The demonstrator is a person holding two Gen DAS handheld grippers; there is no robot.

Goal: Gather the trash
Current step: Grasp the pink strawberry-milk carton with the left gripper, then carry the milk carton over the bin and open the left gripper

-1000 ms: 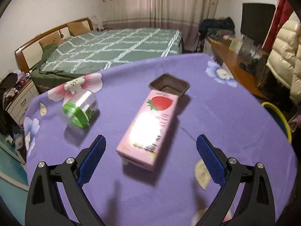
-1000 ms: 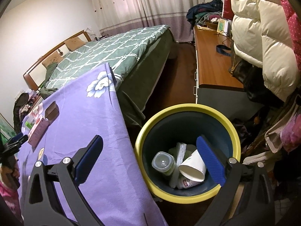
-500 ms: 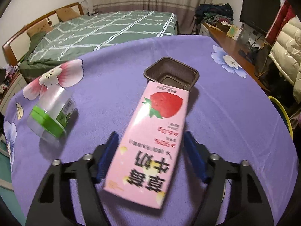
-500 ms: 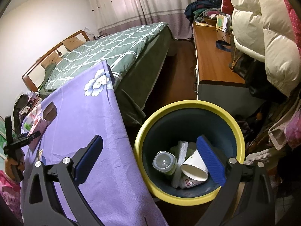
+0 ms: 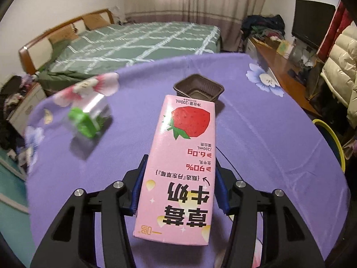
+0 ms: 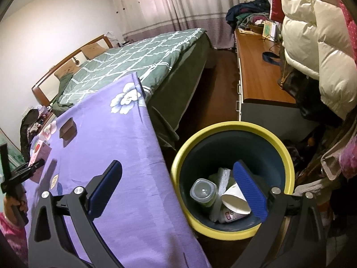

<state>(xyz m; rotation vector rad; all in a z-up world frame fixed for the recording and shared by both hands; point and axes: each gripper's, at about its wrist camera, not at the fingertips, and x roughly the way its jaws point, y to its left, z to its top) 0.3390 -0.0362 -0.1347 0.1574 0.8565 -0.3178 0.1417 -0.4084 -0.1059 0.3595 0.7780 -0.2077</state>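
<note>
While left grip settles, state is:
counter: purple floral cloth-covered counter [image 5: 256,134], carries all remaining trash
bin: dark round bin with yellow rim [image 6: 232,129], on floor just beside counter edge; holds a paper cup [image 6: 234,201], a clear jar, white wrappers
right gripper [image 6: 178,187]: spread wide, nothing between pads, above bin and counter edge
left gripper [image 5: 178,185]: jaws just closed, pinching pink strawberry milk carton [image 5: 185,156] by its sides
tray: brown plastic tray [image 5: 198,88], just behind carton
jar: clear jar with green lid [image 5: 89,118], on its side, left of carton, blurred
</note>
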